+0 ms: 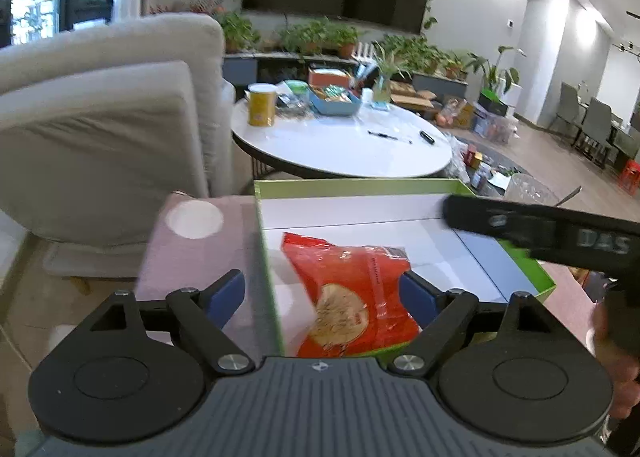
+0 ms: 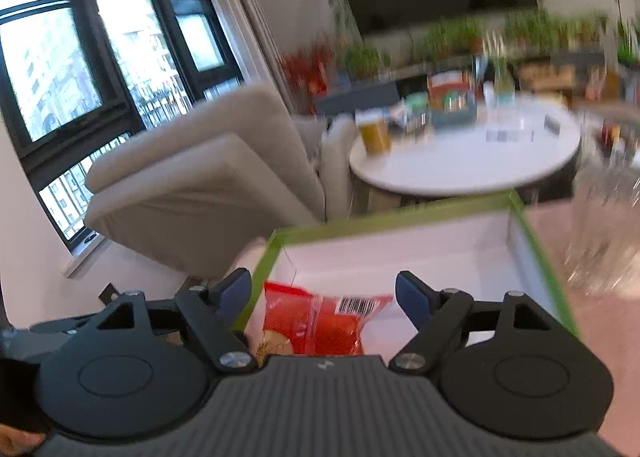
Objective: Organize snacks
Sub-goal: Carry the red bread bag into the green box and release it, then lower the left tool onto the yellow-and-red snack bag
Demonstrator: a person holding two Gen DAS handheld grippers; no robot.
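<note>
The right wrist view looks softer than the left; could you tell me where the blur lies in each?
Right wrist view: round table and plants smeared sideways, red snack packet fairly crisp. Left wrist view: background sharp, packet and right gripper slightly smeared.

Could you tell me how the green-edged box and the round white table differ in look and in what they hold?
The green-edged box is rectangular with raised walls; the round white table is a flat disc on a dark base. The box holds only one red snack packet; the table carries many things, among them a yellow can and a blue tray. The box sits nearer the cameras, the table behind it. Both are white inside or on top.
</note>
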